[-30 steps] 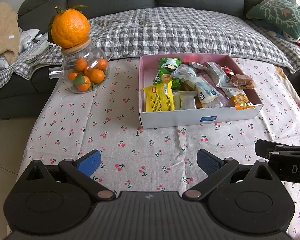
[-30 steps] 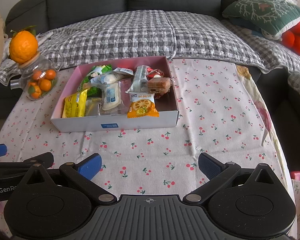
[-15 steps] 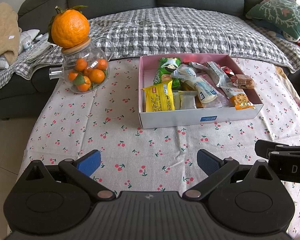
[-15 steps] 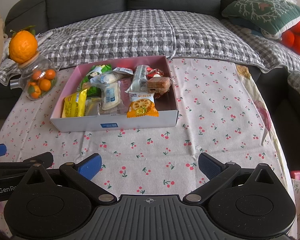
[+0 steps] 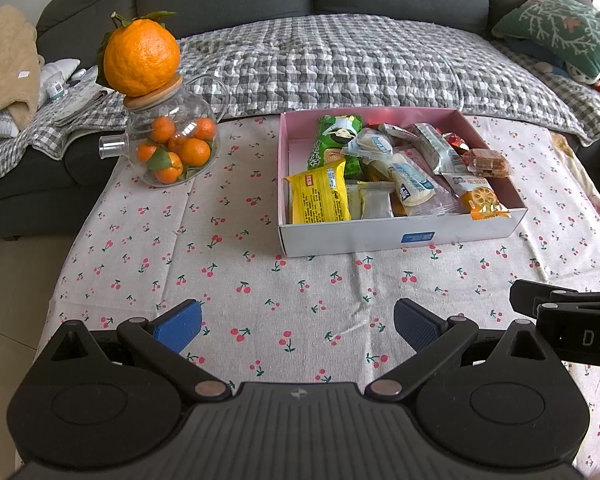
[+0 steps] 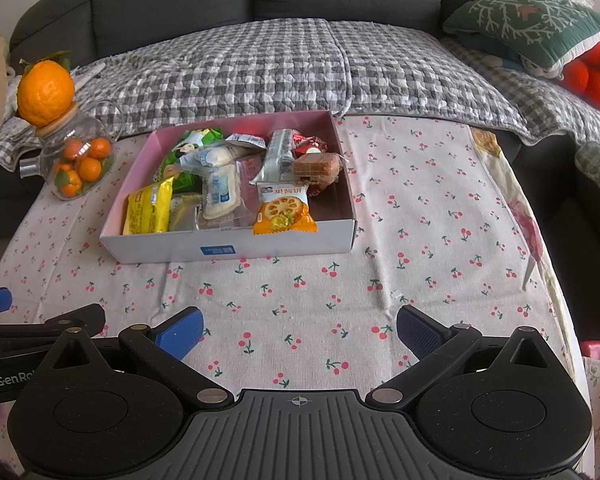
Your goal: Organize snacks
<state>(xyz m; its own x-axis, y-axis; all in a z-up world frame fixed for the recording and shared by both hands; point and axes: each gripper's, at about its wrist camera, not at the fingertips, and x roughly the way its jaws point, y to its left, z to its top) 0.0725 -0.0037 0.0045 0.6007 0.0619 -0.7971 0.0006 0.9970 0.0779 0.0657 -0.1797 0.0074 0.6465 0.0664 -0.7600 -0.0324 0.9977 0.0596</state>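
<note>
A shallow white box (image 5: 380, 236) (image 6: 188, 246) with a pink inside stands on the cherry-print tablecloth (image 5: 220, 280) and holds several wrapped snacks. Among them are a yellow packet (image 5: 320, 196) (image 6: 148, 210), a green packet (image 5: 334, 138), white pastry packs (image 6: 220, 190), an orange lotus-root packet (image 6: 282, 210) and a brown wafer (image 5: 490, 162). My left gripper (image 5: 298, 326) hovers open over the cloth in front of the box, nothing between its fingers. My right gripper (image 6: 300, 332) is open too, beside it to the right, a short way in front of the box.
A glass jar (image 5: 172, 148) of small oranges, with a big orange (image 5: 142, 58) on its lid, stands at the table's back left. Behind the table is a dark sofa with a grey checked blanket (image 5: 360, 64) and a green cushion (image 6: 528, 20). Bare cloth lies right of the box.
</note>
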